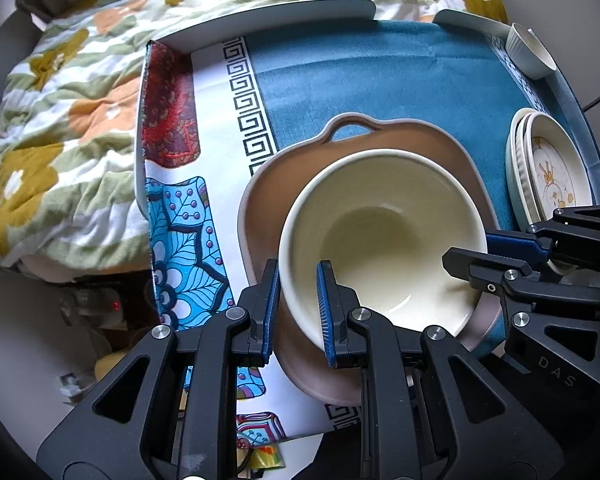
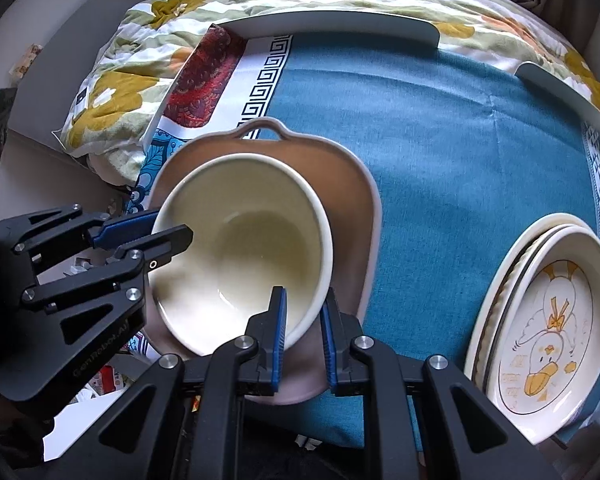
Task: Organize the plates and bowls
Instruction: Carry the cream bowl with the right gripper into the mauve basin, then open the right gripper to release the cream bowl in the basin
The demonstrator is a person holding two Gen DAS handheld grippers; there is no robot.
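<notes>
From left to right: the left gripper has its jaws closed on the near-left rim of the cream bowl, which sits inside the pinkish handled dish on the blue desk cloth; the right gripper pinches the bowl's opposite rim in the same way. Further right lies the duck plate, stacked on other plates. The step in hand appears to be nesting the bowl; next, both jaws should release together and lift clear.

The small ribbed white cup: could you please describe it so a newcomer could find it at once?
Start from the blue cloth. At its far right corner, beyond the stacked duck plates, stands the ribbed cup. It is the smallest dish, alone, with fluted sides.
</notes>
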